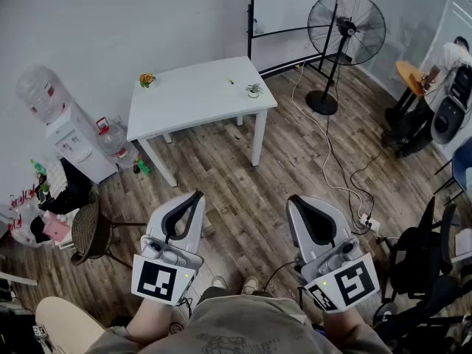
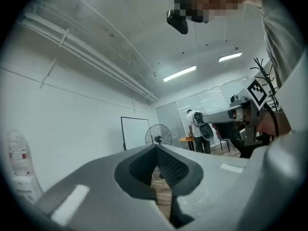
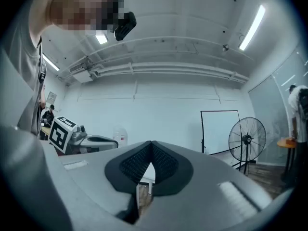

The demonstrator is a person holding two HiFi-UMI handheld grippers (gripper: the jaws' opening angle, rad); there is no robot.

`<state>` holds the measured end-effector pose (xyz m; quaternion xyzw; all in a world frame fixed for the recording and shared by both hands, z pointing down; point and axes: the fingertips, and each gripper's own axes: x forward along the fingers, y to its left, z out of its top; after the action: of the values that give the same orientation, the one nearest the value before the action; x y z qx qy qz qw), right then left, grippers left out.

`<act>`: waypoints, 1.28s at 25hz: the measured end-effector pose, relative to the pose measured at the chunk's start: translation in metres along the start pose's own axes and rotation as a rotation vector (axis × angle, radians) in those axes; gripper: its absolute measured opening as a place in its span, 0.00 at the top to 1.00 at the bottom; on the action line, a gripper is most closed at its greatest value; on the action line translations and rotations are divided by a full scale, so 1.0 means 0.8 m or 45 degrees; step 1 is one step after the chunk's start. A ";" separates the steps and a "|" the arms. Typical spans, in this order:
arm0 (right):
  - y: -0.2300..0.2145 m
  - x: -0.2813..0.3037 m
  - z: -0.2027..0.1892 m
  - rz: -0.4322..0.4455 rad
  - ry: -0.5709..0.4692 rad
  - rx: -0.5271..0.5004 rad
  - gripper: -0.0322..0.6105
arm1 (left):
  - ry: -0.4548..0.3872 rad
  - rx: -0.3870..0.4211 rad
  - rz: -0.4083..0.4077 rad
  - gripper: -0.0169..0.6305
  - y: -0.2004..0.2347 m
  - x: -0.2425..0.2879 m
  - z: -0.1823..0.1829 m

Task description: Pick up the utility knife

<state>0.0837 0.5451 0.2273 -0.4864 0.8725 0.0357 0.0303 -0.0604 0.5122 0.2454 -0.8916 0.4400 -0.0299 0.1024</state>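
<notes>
A white table (image 1: pixel 193 98) stands a few steps ahead in the head view. On it lies a small yellow object (image 1: pixel 230 81), too small to identify as the utility knife. It lies between a flower pot (image 1: pixel 147 80) and a little plant (image 1: pixel 254 90). My left gripper (image 1: pixel 195 196) and right gripper (image 1: pixel 295 200) are held close to my body over the wooden floor, far from the table. Both are shut with nothing between their jaws. In the left gripper view my left gripper (image 2: pixel 157 148) points up at the room, tips touching. In the right gripper view my right gripper (image 3: pixel 152 143) shows the same.
A pedestal fan (image 1: pixel 345 28) stands at the back right, its cable (image 1: pixel 346 183) trailing over the floor to a power strip. A water dispenser (image 1: pixel 70 135) and a wicker stool (image 1: pixel 90 231) are at the left. Office chairs (image 1: pixel 424 264) crowd the right, and a person (image 1: pixel 451 57) sits at the far right.
</notes>
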 end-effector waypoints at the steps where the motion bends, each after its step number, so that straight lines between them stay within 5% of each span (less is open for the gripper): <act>1: -0.001 -0.001 0.001 0.004 -0.005 0.008 0.91 | 0.002 -0.002 -0.001 0.97 -0.001 0.000 0.000; 22: -0.037 -0.023 -0.027 -0.024 0.050 0.015 0.90 | 0.026 -0.007 0.022 0.97 -0.019 0.022 -0.008; 26: -0.048 -0.022 -0.027 -0.046 0.049 0.023 0.71 | 0.039 -0.004 0.016 0.97 -0.023 0.024 -0.010; 32: -0.059 -0.004 -0.032 -0.043 0.059 0.014 0.68 | 0.058 -0.026 0.031 0.97 -0.009 0.031 -0.021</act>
<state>0.1249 0.5208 0.2519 -0.5016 0.8648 0.0190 0.0135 -0.0420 0.4942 0.2628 -0.8863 0.4533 -0.0443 0.0836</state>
